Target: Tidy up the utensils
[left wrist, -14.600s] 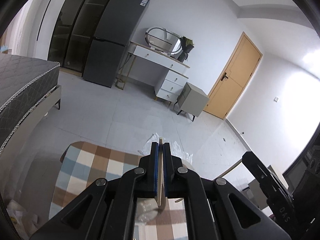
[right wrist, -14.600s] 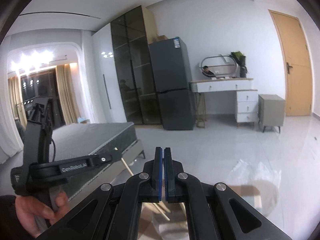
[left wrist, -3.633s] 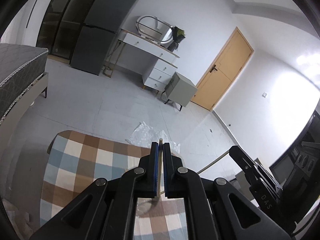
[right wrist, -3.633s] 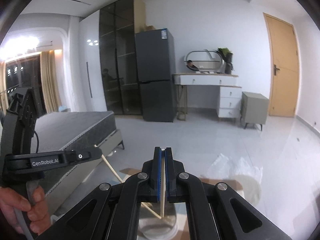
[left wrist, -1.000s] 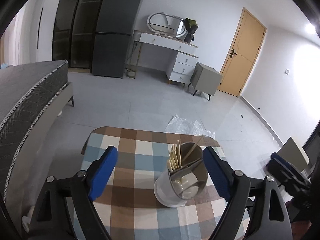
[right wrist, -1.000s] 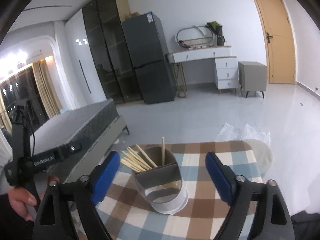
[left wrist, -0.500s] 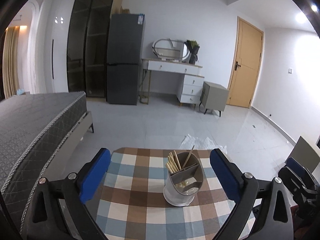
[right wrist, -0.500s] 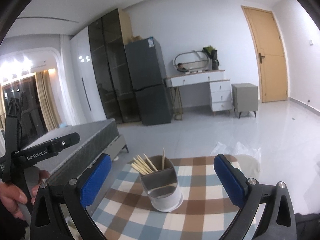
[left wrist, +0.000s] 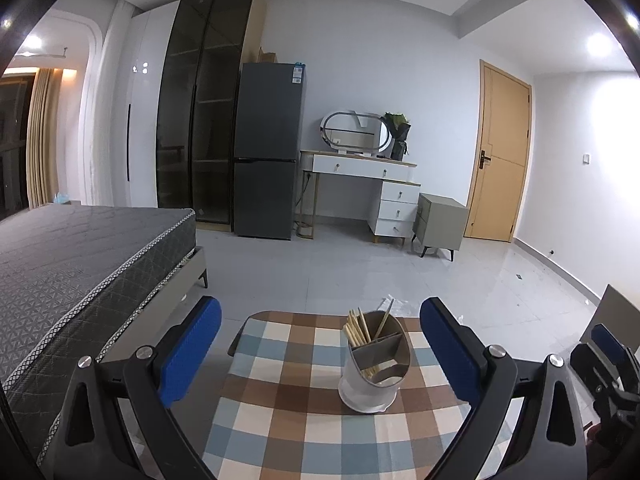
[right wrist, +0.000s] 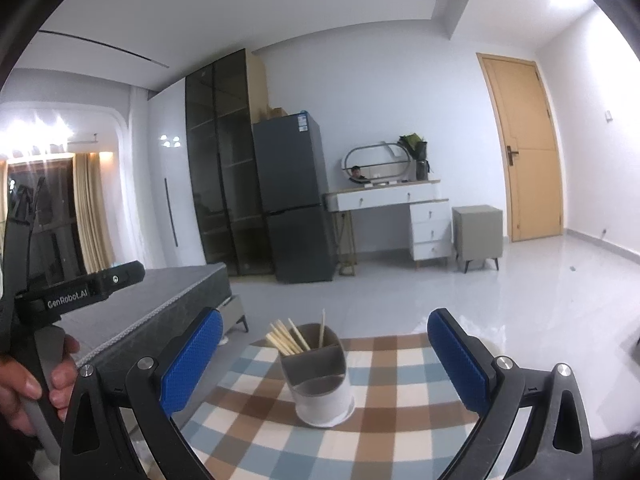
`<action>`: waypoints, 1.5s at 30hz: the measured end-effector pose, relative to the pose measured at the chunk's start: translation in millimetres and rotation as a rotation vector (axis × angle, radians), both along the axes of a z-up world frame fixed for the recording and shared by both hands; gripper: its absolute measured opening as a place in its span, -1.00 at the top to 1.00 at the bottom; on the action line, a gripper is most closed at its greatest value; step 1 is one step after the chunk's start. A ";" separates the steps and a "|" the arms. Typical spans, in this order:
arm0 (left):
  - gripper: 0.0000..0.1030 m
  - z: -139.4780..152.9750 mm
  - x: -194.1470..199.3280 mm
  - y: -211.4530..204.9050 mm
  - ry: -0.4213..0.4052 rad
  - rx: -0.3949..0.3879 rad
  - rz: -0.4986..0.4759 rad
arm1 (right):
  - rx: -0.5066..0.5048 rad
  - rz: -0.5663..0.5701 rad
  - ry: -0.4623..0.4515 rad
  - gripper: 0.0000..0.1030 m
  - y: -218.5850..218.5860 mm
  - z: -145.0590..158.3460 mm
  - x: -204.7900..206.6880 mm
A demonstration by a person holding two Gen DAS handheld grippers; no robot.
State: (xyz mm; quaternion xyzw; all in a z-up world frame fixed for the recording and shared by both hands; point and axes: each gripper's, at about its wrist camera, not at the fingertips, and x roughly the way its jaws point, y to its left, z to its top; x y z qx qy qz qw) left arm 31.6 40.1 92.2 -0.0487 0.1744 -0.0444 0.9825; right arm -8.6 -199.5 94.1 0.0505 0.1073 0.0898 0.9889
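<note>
A white and grey utensil holder (left wrist: 374,364) stands on the checked tablecloth (left wrist: 288,408); it also shows in the right wrist view (right wrist: 318,376). Several wooden chopsticks (left wrist: 358,326) stand in its back compartments, a bundle (right wrist: 286,338) on the left and a single one (right wrist: 322,332) beside it. My left gripper (left wrist: 320,344) is open and empty, held back from the holder. My right gripper (right wrist: 324,348) is open and empty, also back from it. The left gripper's body (right wrist: 80,288) shows at the left of the right wrist view.
The small table (right wrist: 400,360) stands on a pale tiled floor. A grey bed (left wrist: 80,256) lies to the left. A fridge (left wrist: 266,152), a dressing table (left wrist: 360,184), a nightstand (left wrist: 440,220) and a door (left wrist: 500,152) line the far wall. Plastic wrap (left wrist: 394,302) lies beyond the table.
Both grippers, earlier shut on chopsticks, have opened and let them into the holder. In the last second both have drawn back and tilted up from the holder.
</note>
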 end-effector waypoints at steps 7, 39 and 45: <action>-0.89 -24.7 -7.5 -3.0 0.012 0.008 0.012 | 0.002 -0.018 0.017 -1.00 -2.5 -20.4 -12.0; -0.89 -95.8 -2.7 -17.1 0.151 0.078 0.012 | -0.013 -0.027 0.230 -1.00 -4.4 -97.4 2.3; -0.89 -95.5 -3.9 -13.7 0.156 0.070 0.021 | -0.033 -0.030 0.228 -1.00 -5.0 -95.5 -1.1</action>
